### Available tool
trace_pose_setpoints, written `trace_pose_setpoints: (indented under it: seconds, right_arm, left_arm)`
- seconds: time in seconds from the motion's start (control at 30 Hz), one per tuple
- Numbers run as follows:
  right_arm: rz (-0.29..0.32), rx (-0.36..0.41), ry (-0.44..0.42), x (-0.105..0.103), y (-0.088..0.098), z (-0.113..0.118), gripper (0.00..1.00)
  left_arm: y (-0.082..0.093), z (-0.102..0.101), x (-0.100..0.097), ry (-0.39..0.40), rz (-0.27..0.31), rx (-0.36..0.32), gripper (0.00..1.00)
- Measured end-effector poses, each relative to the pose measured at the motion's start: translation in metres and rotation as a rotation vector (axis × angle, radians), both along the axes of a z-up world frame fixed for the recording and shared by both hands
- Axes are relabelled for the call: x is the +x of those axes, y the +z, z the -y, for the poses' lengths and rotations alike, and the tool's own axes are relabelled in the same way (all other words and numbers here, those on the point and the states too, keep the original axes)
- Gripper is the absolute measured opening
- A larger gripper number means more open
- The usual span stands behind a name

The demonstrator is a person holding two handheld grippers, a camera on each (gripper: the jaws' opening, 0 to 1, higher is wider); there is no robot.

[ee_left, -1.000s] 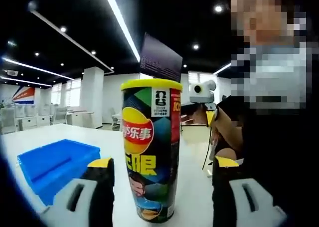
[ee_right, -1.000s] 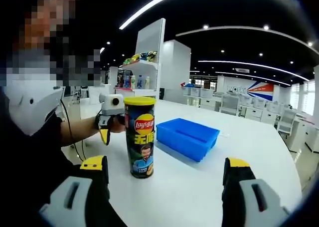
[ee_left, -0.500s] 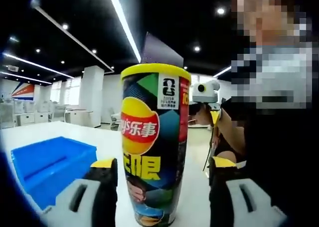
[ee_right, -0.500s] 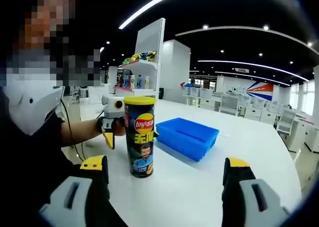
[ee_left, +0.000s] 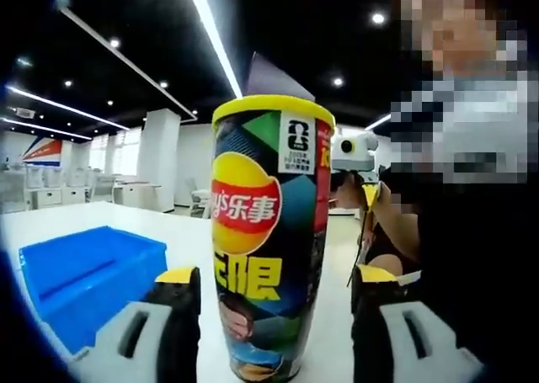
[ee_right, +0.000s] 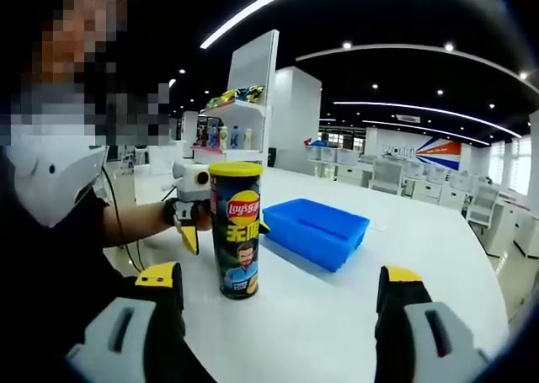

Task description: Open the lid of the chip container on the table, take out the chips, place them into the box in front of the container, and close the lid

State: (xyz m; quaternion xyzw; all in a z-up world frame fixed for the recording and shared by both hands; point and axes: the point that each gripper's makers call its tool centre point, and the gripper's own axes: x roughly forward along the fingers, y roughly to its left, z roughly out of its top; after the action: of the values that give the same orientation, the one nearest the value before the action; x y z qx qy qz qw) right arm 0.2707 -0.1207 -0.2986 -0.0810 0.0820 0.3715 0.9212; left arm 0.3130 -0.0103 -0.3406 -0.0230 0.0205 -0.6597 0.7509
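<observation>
The left gripper has closed in, wide fingers flanking the chip can, box at nine o'clock; right gripper waits wide.

A broad white bench carries the things. Standing upright on it is a tall chip container with a yellow lid, its base flat on the surface. Near the container, apart from it, a shallow blue box sits open side up on the same surface. In the left gripper view the container rises close ahead, with the box lying to its left on the bench.
</observation>
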Motion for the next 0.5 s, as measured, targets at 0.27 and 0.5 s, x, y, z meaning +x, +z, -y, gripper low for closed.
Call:
trace_pose_setpoints:
  seconds: [0.27,0.5]
  right_arm:
    - [-0.002,-0.001,0.001,0.0000,-0.0008,-0.0009,0.89]
    - [-0.002,-0.002,0.000,0.0002,-0.0007,-0.0008,0.89]
  left_arm:
    - [-0.0014,0.0005,0.0011,0.006,-0.003,0.007,0.66]
    - [-0.0015,0.0004,0.0010,0.009,-0.006,0.008,0.61]
